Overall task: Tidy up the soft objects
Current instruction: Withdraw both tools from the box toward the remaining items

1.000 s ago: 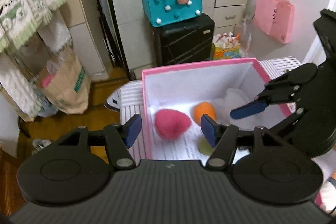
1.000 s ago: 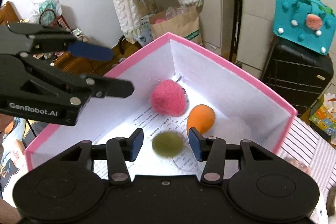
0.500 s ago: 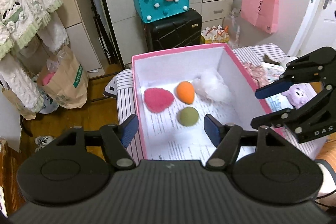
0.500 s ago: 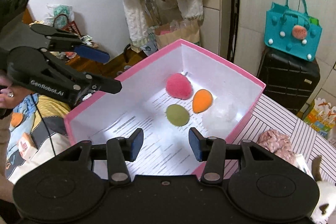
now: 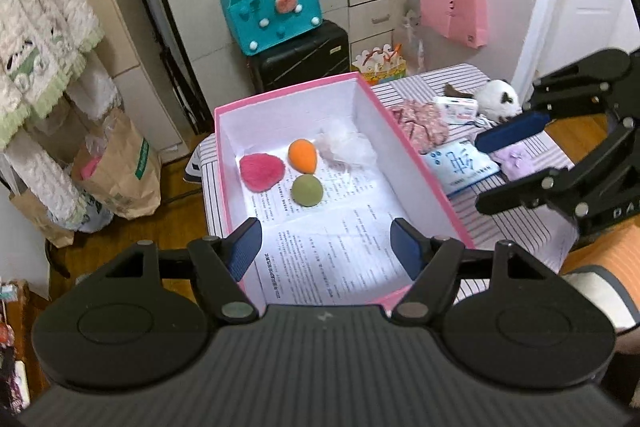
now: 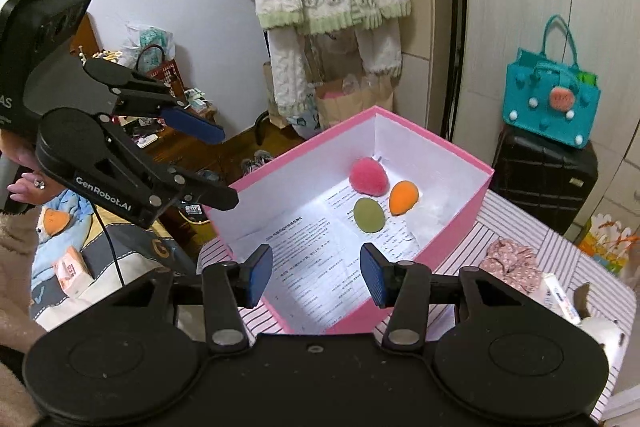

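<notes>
Left hand-held gripper (image 5: 325,249) opening, empty

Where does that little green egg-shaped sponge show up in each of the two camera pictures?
Left wrist view: green sponge lies mid-picture, inside the pink box, below the orange sponge.
Right wrist view: it sits right of centre, left of the orange sponge.
Shared landmark: the teal bag.

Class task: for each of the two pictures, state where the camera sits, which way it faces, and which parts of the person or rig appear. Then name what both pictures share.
Left wrist: on the left tool, angled down at the pink box; shows its fingers, the right tool, an orange sleeve.
Right wrist: on the right tool, angled down at the box; shows its fingers, the left tool, a hand.
Shared: box, green sponge, teal bag.
</notes>
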Demonstrator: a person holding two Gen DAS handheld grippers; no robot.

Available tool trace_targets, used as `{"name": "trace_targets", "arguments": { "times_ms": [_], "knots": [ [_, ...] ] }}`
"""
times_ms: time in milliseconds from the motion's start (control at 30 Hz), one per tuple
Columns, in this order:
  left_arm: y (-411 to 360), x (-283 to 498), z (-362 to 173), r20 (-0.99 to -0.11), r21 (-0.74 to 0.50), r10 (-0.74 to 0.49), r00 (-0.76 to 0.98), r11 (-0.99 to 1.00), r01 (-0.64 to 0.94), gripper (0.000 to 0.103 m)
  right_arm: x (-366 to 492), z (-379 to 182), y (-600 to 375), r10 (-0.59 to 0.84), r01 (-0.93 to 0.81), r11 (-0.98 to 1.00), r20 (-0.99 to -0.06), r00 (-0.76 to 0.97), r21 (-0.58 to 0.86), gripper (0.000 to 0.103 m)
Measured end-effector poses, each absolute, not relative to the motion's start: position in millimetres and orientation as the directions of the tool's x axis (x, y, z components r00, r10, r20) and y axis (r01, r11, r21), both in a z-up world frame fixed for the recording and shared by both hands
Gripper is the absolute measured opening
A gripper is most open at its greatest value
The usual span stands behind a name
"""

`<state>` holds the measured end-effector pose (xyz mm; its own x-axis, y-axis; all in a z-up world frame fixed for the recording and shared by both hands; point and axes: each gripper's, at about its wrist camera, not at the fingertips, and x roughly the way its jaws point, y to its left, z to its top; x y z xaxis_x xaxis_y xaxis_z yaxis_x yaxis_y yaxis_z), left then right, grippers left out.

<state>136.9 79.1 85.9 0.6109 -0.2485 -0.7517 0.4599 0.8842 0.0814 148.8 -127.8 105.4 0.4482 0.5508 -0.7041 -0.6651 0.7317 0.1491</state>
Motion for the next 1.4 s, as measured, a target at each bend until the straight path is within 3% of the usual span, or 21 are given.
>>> {"name": "trace_targets", "arguments": {
  "times_ms": [267, 500, 1000, 1400],
  "knots": [
    [62.3, 100.9, 90.2, -0.738, 0.148, -0.238, 0.631, 0.856, 0.496, 0.074, 104.7, 117.2, -140.0, 0.548, -0.69, 0.718, -0.683, 0.484, 0.087, 0.057],
    [49.0, 75.4, 87.0, -0.728, 0.19, -0.238, 0.643, 0.831, 0.523, 0.085, 73.3, 117.4, -150.7, 0.548, -0.693, 0.718, -0.667, 0.504, 0.066, 0.057],
    [15.6, 35.3, 53.4, -0.764, 0.227, -0.24, 0.599, 0.769, 0.597, 0.089, 34.9, 86.7, -189.3, 0.518, -0.631, 0.768, -0.682, 0.516, 0.105, 0.069],
    [-8.7, 41.7, 21.5, -0.81, 0.109, -0.304, 0.502, 0.762, 0.638, 0.089, 27.5, 41.1, -220.5, 0.468, -0.569, 0.811, -0.731, 0.496, 0.133, 0.078]
  ]
}}
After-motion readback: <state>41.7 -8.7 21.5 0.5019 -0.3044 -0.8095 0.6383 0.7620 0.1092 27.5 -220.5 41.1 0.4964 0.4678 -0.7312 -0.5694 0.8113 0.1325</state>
